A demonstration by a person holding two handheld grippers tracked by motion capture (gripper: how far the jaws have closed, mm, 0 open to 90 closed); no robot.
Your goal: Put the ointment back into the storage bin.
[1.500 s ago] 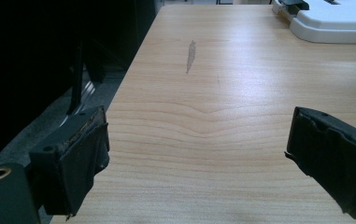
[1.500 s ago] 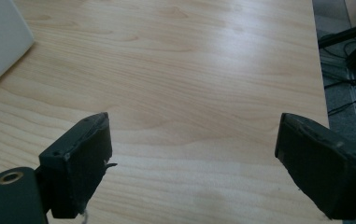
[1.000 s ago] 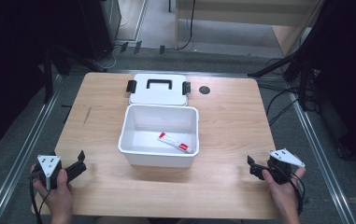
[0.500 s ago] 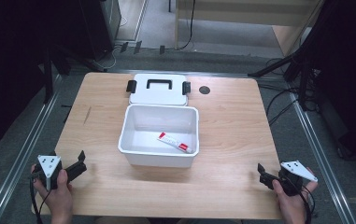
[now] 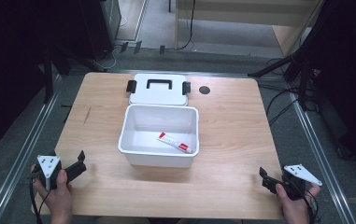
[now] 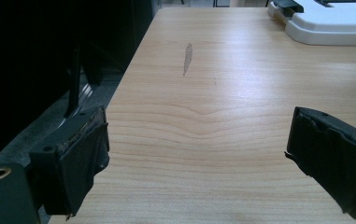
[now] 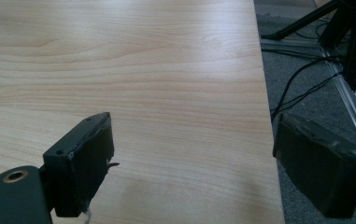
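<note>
The white bin (image 5: 158, 135) sits mid-table with the tube (image 5: 174, 142) lying flat on its floor; the lid (image 5: 158, 89) lies just behind, leaving the top accessible. The left gripper (image 5: 78, 161) and the right gripper (image 5: 265, 179) rest at the table's near corners, jaws apart and empty, well clear of the bin.

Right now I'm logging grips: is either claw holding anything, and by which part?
Nothing is held: the left claw and right claw are both open over bare table.

The right gripper (image 5: 270, 179), a black two-jaw tool with a grey three-cornered plate, now sits nearer the light wooden table's (image 5: 231, 121) bottom right corner than a second ago, jaws apart and empty.
</note>
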